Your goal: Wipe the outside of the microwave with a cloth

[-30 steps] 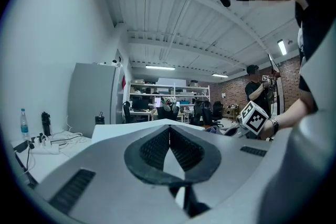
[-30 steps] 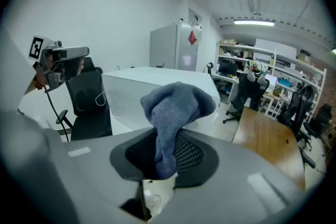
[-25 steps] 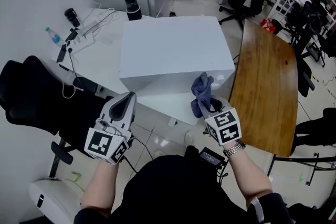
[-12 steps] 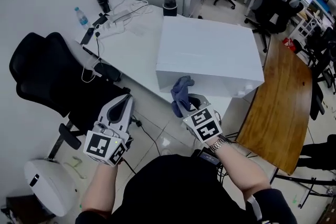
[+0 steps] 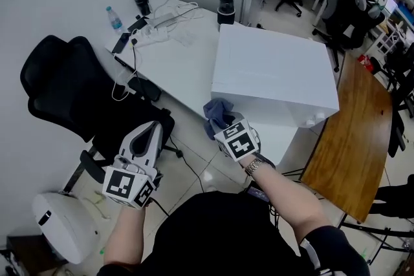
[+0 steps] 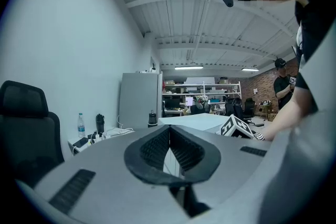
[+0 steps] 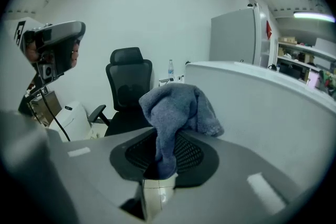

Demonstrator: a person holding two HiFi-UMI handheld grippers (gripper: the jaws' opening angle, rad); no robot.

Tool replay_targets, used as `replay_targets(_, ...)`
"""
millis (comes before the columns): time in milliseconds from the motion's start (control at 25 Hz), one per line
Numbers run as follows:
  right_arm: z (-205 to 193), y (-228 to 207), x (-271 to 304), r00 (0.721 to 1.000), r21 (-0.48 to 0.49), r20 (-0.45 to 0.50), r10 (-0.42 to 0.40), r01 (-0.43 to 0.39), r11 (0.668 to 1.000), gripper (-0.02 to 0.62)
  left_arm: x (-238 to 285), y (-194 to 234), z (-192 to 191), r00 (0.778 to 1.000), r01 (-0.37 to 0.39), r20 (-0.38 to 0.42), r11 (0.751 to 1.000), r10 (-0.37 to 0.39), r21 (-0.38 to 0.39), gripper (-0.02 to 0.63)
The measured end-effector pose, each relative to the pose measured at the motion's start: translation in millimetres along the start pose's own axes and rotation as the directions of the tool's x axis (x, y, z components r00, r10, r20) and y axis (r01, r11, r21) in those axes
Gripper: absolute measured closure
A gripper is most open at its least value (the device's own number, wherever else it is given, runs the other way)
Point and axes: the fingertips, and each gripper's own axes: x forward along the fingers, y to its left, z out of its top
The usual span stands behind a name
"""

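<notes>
The microwave (image 5: 275, 71) is a big white box on a white table (image 5: 184, 68). My right gripper (image 5: 223, 123) is shut on a crumpled blue-grey cloth (image 5: 216, 113) and holds it beside the box's near left corner; I cannot tell whether it touches. In the right gripper view the cloth (image 7: 176, 110) bulges out between the jaws, with the white wall of the microwave (image 7: 268, 113) just to its right. My left gripper (image 5: 152, 128) hangs shut and empty over the floor to the left, away from the box. Its closed jaws (image 6: 169, 148) point level towards the table.
A black office chair (image 5: 68, 84) stands left of the table. A bottle (image 5: 115, 17), a power strip with cables (image 5: 158, 21) and a black flask (image 5: 226, 11) sit on the table's far side. A wooden table (image 5: 352, 145) lies right; a white round appliance (image 5: 55, 226) near left.
Both grippers have shifted left along the microwave. The right gripper carried the cloth from the front face's right part to the near left corner. The left gripper stayed shut.
</notes>
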Motion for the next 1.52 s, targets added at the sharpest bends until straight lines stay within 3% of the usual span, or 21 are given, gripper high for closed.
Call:
replay_targets(320,3.4,-16.1,25.1,0.999,0.083,0.007,-0.034,0.033,0.996,0.511,-1.6,15.1,-9.0,1.0,-0.009,-0.019,1.0,0.009,-0.007,0.601)
replay_targets(680,-8.9,-33.4,9.7,0.997,0.127,0.01,-0.07,0.069,0.99,0.512,15.8,6.5,-7.5,0.999,0.032,-0.017,0.999,-0.032,-0.01,0.601)
replay_targets(1120,-35.7,-73.5,-32.0,0.991,0.172,0.009,-0.133,0.129,0.977,0.513,49.1,-38.2,-1.6,0.994,0.107,-0.024,0.994,-0.107,-0.002,0.601)
replay_targets(1520,-75.5,-126.4,-89.2,0.98,0.229,0.002,-0.2,0.194,0.954,0.513,81.9,-103.9,5.1,0.985,0.17,-0.031,0.985,-0.17,0.009,0.601)
